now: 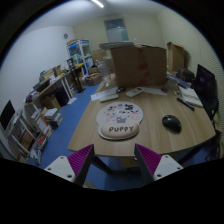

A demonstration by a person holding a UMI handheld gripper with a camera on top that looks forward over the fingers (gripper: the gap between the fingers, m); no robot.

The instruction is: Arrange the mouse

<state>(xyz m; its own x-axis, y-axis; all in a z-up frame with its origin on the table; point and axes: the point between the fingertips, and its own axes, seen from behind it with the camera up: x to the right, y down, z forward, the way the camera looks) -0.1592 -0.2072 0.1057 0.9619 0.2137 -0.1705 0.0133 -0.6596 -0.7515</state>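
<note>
A dark mouse lies on the wooden table, to the right of a round mouse pad with "PUPPY" printed on it. My gripper hangs above the table's near edge, well short of both. Its two fingers with purple pads stand wide apart, with nothing between them. The mouse is ahead and to the right of the right finger; the pad is straight ahead beyond the fingers.
A large cardboard box stands at the table's far side, with papers beside it. A laptop and clutter sit at the right. Desks and shelves line the left wall over blue floor.
</note>
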